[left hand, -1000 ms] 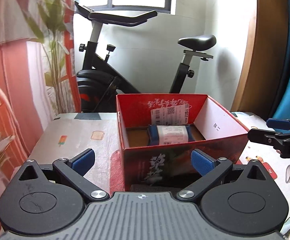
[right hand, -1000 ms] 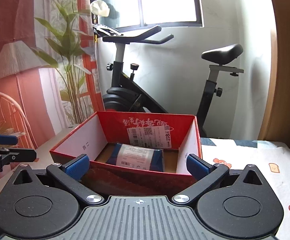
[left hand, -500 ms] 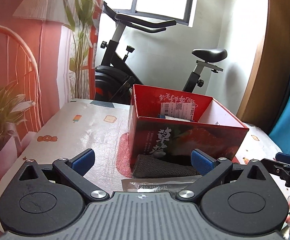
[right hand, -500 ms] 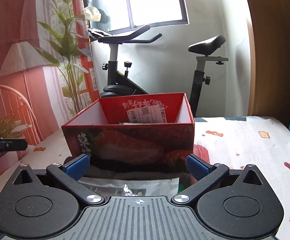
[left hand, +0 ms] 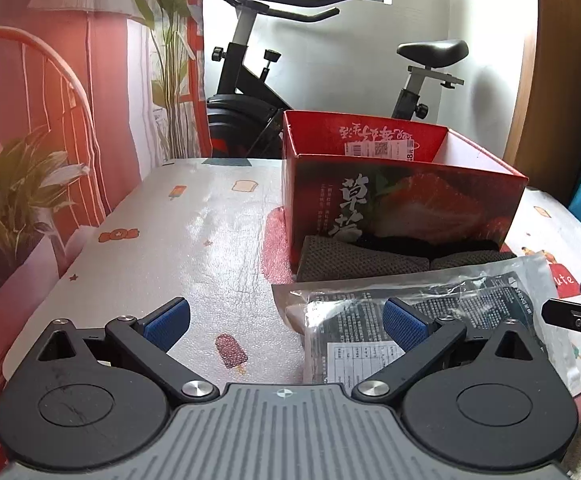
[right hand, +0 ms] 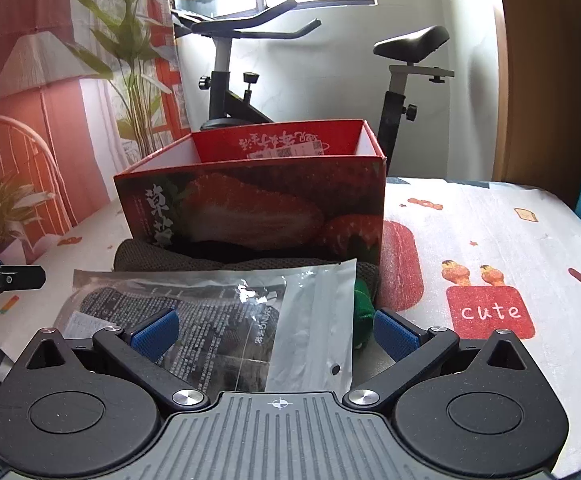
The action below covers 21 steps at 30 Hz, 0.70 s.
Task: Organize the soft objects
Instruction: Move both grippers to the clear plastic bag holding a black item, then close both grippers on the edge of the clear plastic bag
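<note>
Left gripper [left hand: 286, 323]: level, low above the table's near edge; fingers spread wide, empty.
Right gripper [right hand: 275, 332]: level, fingers wide apart, straddling the clear plastic garment packet [right hand: 226, 316], gripping nothing.
Packet: near edge, touching the dark mesh cloth [left hand: 354, 260] before the red strawberry-print cardboard box [left hand: 402, 204].

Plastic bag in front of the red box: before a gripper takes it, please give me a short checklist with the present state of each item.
1. Right gripper open: ok.
2. Left gripper open: ok.
3. Plastic bag lies flat between the right fingers: ok.
4. Red box open on top: ok.
5. Room left inside the box: cannot tell.
6. Dark mesh cloth and green soft item clear of the bag: not ok, the bag overlaps them.
</note>
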Available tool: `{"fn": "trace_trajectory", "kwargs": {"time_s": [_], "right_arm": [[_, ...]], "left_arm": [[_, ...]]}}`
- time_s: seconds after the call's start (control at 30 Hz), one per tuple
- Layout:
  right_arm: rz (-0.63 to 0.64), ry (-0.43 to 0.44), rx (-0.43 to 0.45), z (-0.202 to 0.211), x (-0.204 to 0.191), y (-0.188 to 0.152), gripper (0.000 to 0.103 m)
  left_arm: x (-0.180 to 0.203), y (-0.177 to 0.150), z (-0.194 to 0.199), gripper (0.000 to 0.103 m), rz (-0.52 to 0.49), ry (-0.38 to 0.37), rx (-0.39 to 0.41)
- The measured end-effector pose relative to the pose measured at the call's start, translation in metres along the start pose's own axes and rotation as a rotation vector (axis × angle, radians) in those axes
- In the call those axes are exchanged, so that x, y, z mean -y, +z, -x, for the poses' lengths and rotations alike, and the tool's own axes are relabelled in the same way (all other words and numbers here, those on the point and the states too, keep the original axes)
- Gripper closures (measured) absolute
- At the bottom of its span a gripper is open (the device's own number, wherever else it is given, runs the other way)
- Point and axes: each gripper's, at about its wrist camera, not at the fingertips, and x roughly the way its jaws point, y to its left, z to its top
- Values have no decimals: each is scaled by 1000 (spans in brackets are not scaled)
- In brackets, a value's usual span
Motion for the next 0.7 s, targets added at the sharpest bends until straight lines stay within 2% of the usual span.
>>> {"fn": "trace_trajectory", "kwargs": {"time_s": [0.07,0.17,0.37,0.7], "right_arm": [[10,-29,0,0,0,-3,0],[-16,-36,-20,-2,4,-6,0],[-47,-46,-79,-10,9,-13,0],[-49,-14,-118,-19,8,-22,4]], "left_arm": [[1,-4,-2,0,2,15,-9],[0,-9,-5,0,10,-27,-31],[3,-18,-13,0,1,0,-64],[0,-30,-26,0,57,-103,-107]]}}
